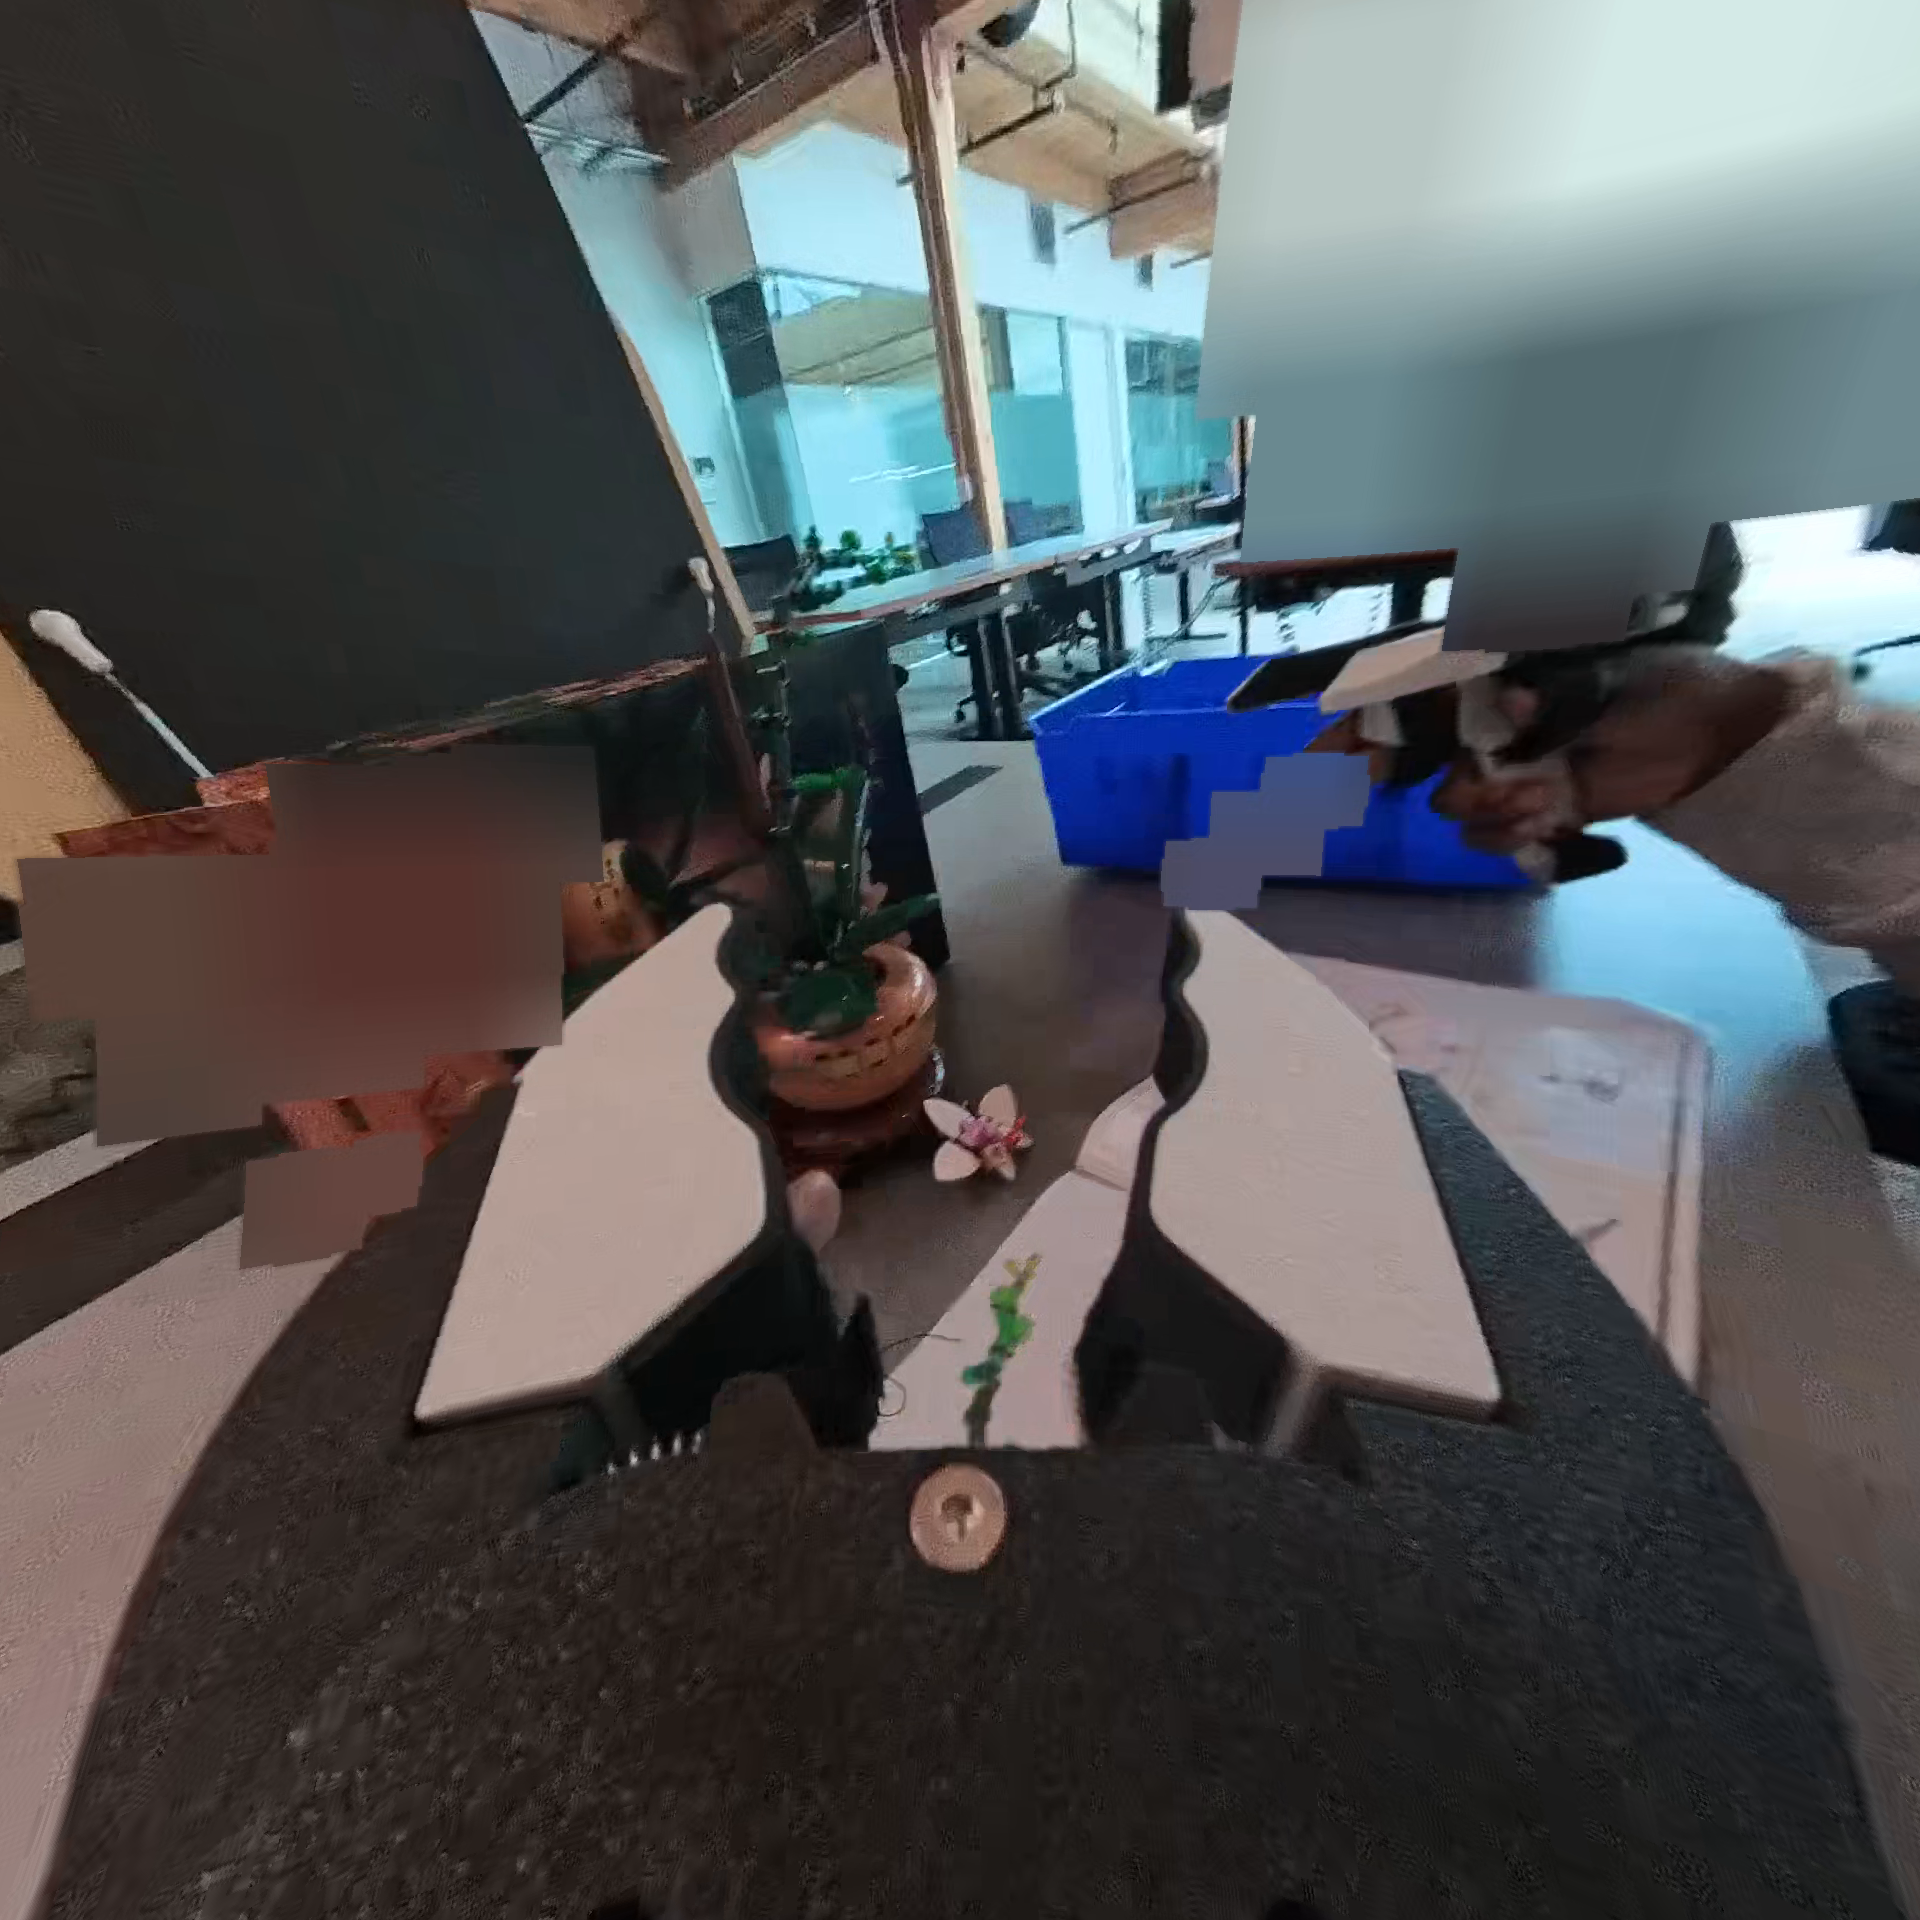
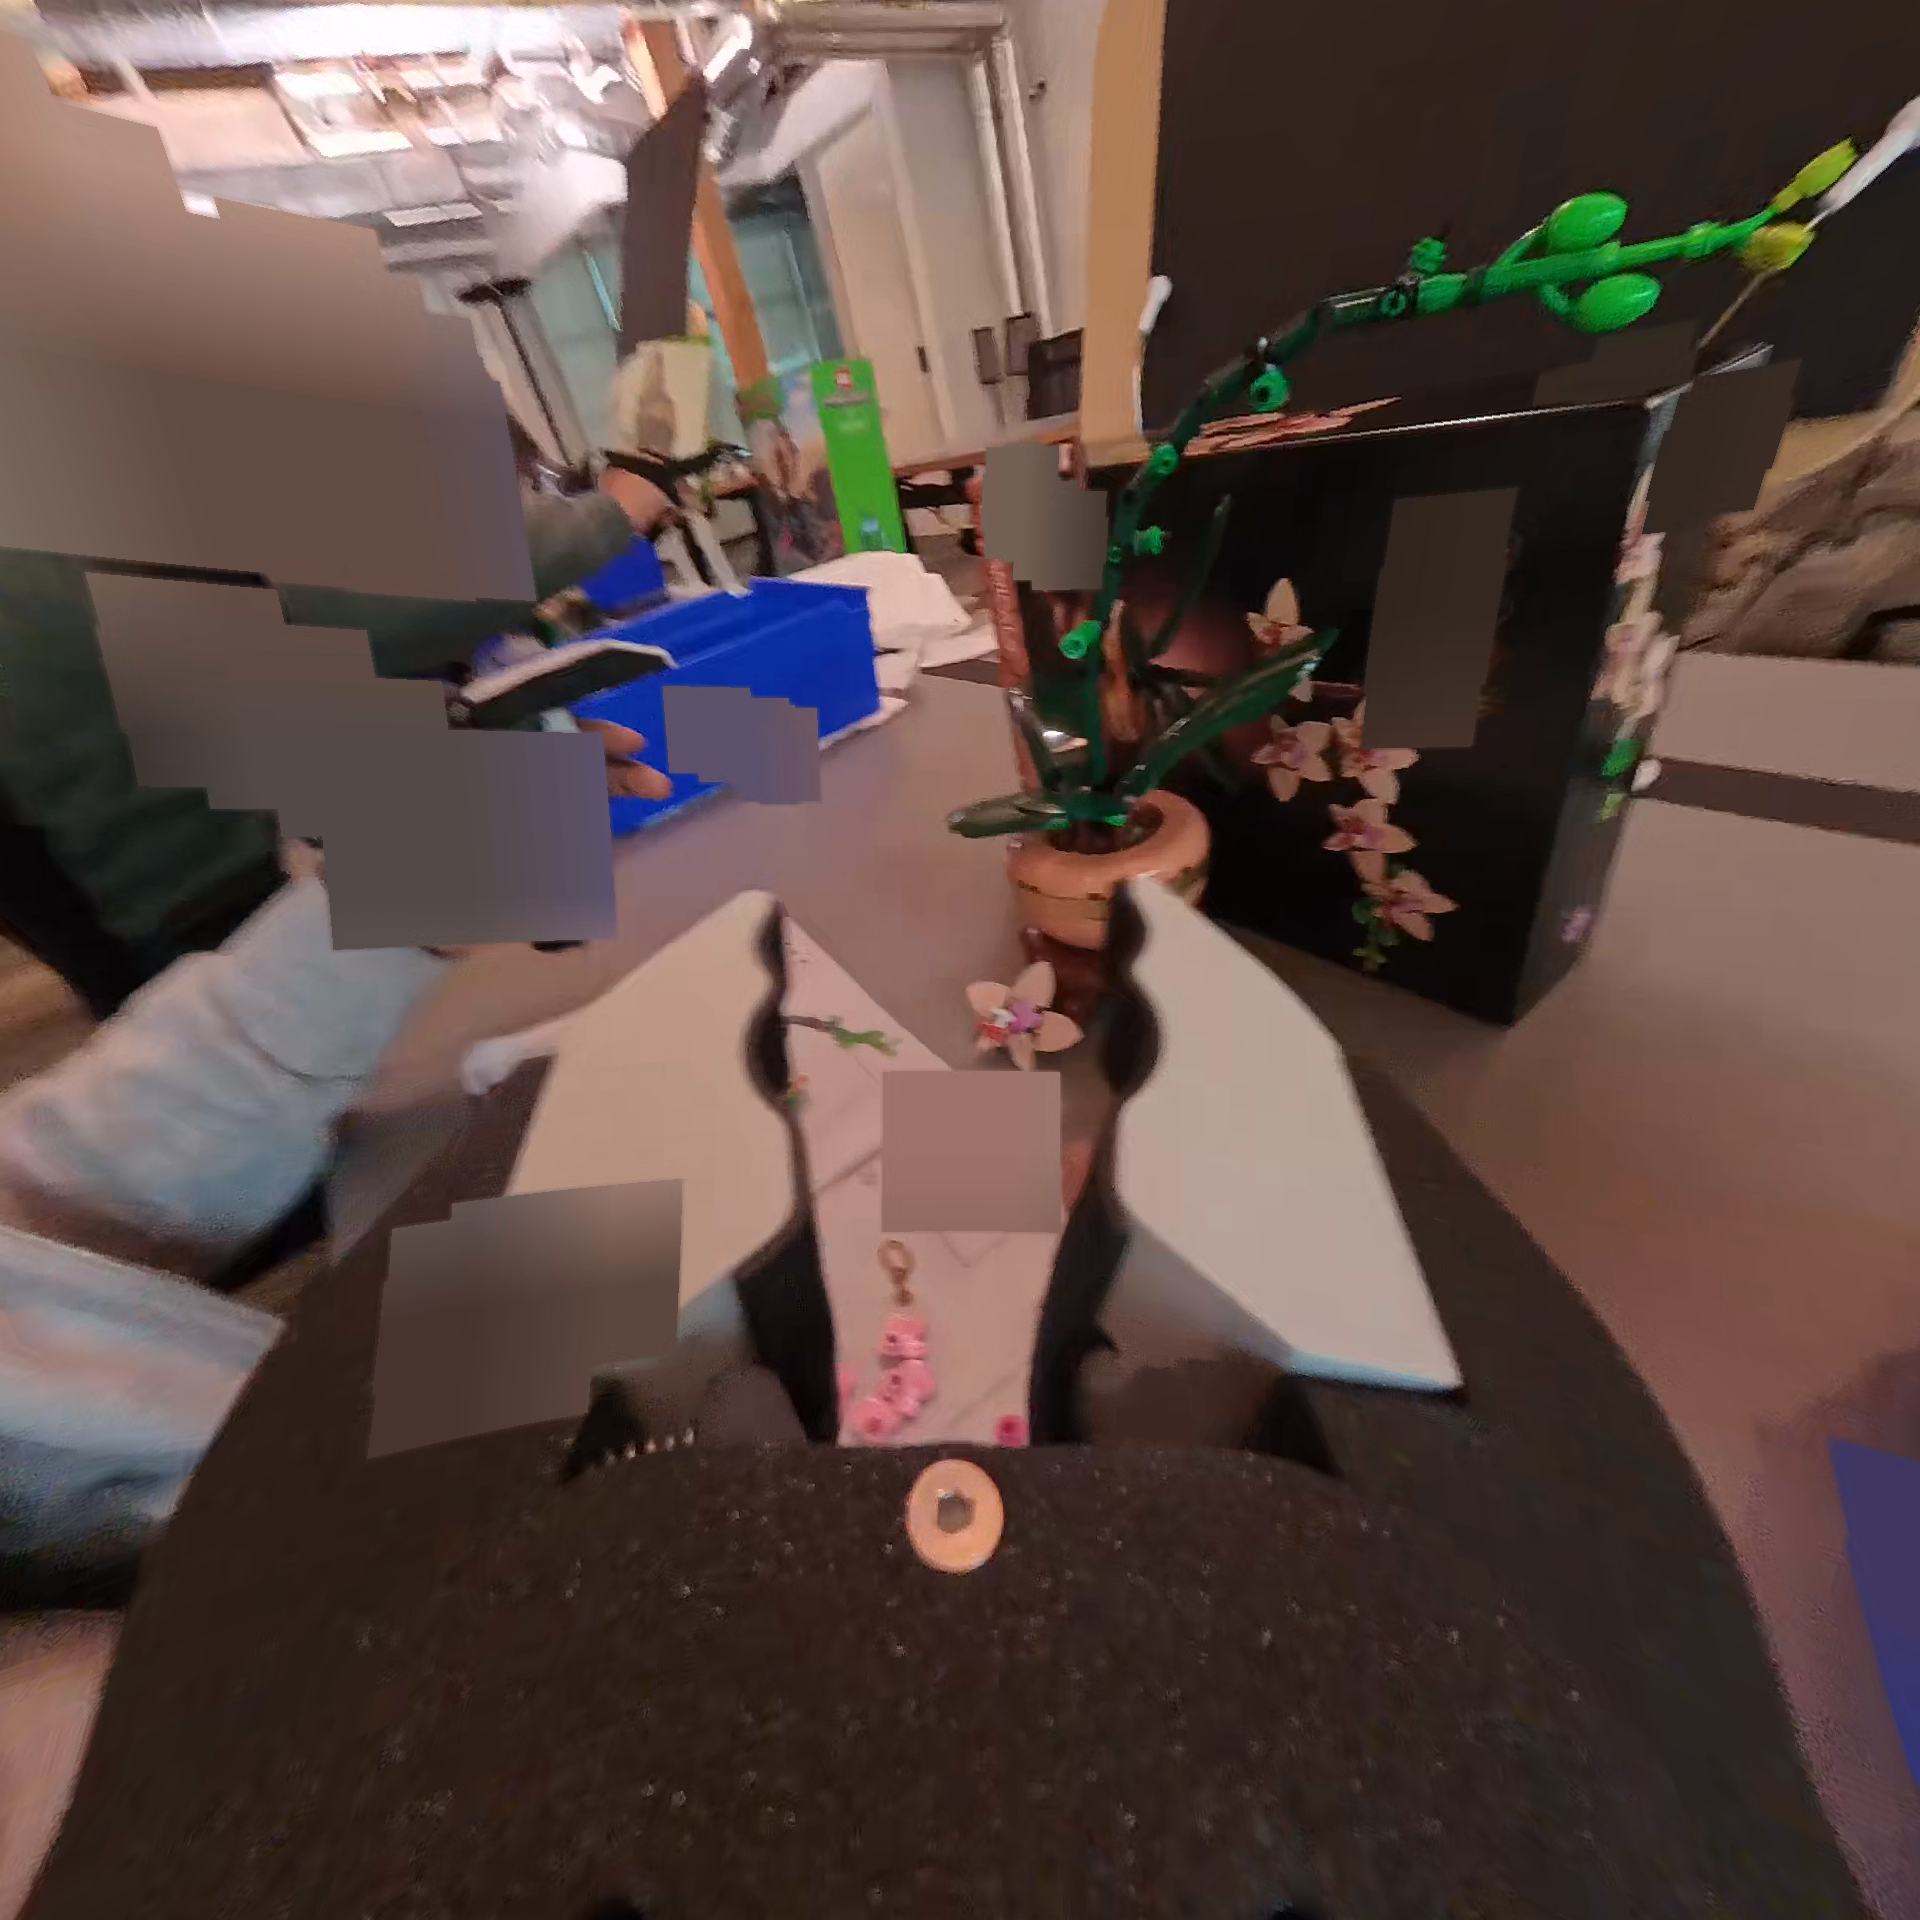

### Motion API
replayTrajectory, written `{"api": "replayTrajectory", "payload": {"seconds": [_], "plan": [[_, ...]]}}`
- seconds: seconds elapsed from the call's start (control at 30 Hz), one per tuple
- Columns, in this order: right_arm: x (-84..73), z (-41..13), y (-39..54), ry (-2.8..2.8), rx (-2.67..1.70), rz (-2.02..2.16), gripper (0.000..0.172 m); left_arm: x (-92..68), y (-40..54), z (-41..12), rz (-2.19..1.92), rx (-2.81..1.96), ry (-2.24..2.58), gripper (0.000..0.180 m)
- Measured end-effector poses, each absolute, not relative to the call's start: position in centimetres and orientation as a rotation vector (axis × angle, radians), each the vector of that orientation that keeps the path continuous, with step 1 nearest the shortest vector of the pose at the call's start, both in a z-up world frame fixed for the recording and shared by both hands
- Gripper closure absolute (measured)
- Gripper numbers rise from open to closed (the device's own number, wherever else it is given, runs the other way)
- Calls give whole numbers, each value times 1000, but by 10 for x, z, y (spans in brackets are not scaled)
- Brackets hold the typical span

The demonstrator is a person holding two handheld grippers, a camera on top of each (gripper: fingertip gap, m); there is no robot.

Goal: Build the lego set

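A brick-built plant in a tan pot (image 1: 852,1039) stands on a dark table. In the right wrist view (image 2: 1101,862) its long green stem with buds (image 2: 1558,260) arches to the upper right. A loose pale orchid flower (image 1: 977,1135) lies by the pot's foot and also shows in the right wrist view (image 2: 1023,1018). My left gripper (image 1: 951,920) is open and holds nothing, and its left finger partly hides the pot. My right gripper (image 2: 954,894) is open and holds nothing, just short of the flower. A small green stem piece (image 1: 1003,1320) lies on white paper under both grippers (image 2: 842,1034).
A dark picture box (image 2: 1507,831) stands behind the pot. A blue bin (image 1: 1143,769) sits farther back, and a hand holds another gripper (image 1: 1351,675) by it. A pink charm on a clasp (image 2: 894,1361) lies on the paper. A pale sleeve (image 2: 156,1091) is at the left.
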State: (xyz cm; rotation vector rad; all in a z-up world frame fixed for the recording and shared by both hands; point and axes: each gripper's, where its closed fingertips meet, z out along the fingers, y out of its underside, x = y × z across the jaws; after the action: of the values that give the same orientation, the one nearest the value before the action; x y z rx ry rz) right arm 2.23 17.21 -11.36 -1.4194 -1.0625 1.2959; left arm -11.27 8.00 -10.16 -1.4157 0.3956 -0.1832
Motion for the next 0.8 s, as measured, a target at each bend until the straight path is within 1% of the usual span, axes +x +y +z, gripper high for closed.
{"api": "replayTrajectory", "payload": {"seconds": [0.03,0.1,0.13,0.27,0.37,0.47,0.57,0.73,0.8], "plan": [[22,-119,176,-1068,-1422,1235,133,-121,80,-104,-105,-1431,402,123],[21,-132,182,-1116,-1476,1134,170,-136,78,-108,6,-1448,407,176],[19,-136,181,-1155,-1475,1120,172,-139,78,-112,0,-1474,397,180],[16,-138,177,-1177,-1437,1174,172,-144,82,-129,-92,-1545,353,180],[13,-152,188,-1197,-1422,1073,172,-152,86,-142,-149,-1581,296,180],[13,-165,203,-1171,-1384,1002,172,-164,87,-142,-210,-1555,202,180],[17,-175,216,-1121,-1443,1004,172,-175,86,-145,-165,-1560,169,180],[23,-197,229,-1083,-1573,1007,172,-183,92,-166,-99,-1649,165,180],[23,-198,229,-1086,-1583,1016,172,-189,94,-172,-41,-1678,166,180]]}}
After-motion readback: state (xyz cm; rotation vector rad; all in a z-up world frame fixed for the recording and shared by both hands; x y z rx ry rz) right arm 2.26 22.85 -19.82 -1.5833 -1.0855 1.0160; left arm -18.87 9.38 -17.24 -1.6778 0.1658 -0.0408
